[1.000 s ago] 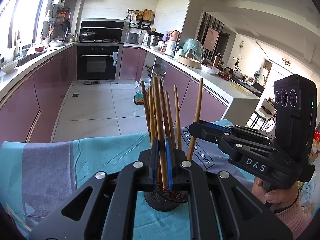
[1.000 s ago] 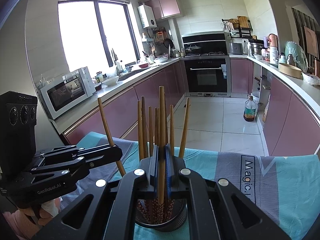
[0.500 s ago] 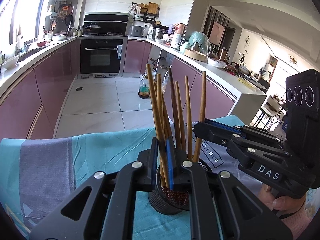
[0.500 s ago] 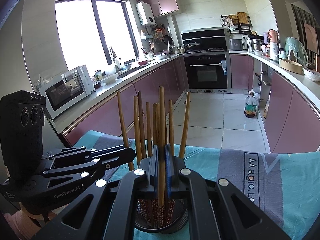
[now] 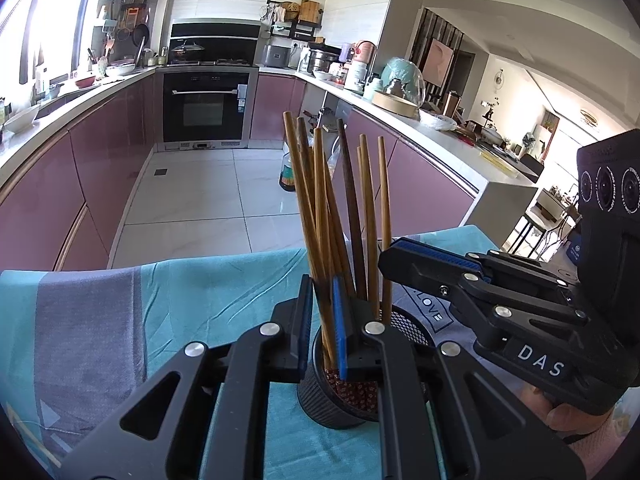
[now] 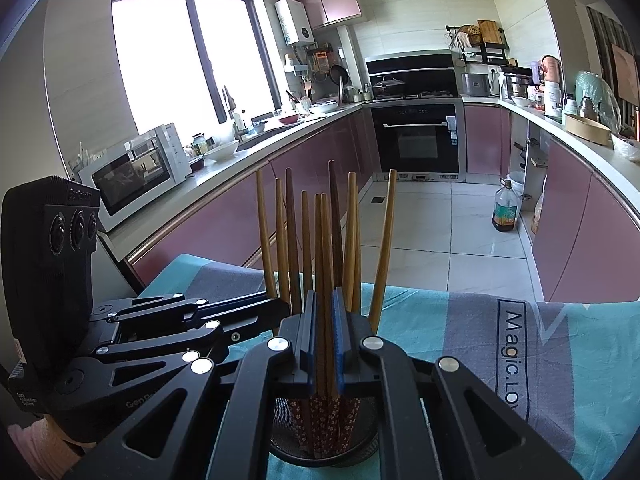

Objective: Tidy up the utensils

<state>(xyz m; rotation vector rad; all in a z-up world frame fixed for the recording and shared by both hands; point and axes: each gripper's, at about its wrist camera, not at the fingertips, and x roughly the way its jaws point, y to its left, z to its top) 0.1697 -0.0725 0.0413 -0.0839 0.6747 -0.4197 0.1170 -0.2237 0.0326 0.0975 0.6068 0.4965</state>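
A black mesh holder [image 5: 332, 404] [image 6: 284, 436] stands on the teal and grey tablecloth [image 5: 200, 292] with several wooden chopsticks [image 5: 352, 208] [image 6: 292, 240] upright in it. My left gripper [image 5: 322, 284] sits just over the holder's near rim, shut on one light chopstick [image 5: 320, 200] whose lower end reaches down into the holder. My right gripper [image 6: 324, 294] is shut on a chopstick [image 6: 319, 240] that also stands in the holder, with a darker one close beside it. The two grippers face the holder from either side: the right gripper [image 5: 394, 256] from the right, the left gripper [image 6: 280, 306] from the left.
The table's far edge drops to a tiled kitchen floor with an oil bottle [image 6: 506, 212] on it. Purple cabinets line both sides, with a microwave [image 6: 136, 172] on the left counter. A person's hand [image 5: 560, 416] holds the right gripper's handle.
My left gripper came down and in toward the holder, and its chopstick, which leaned apart from the bundle, now stands among the others. The right gripper kept its place.
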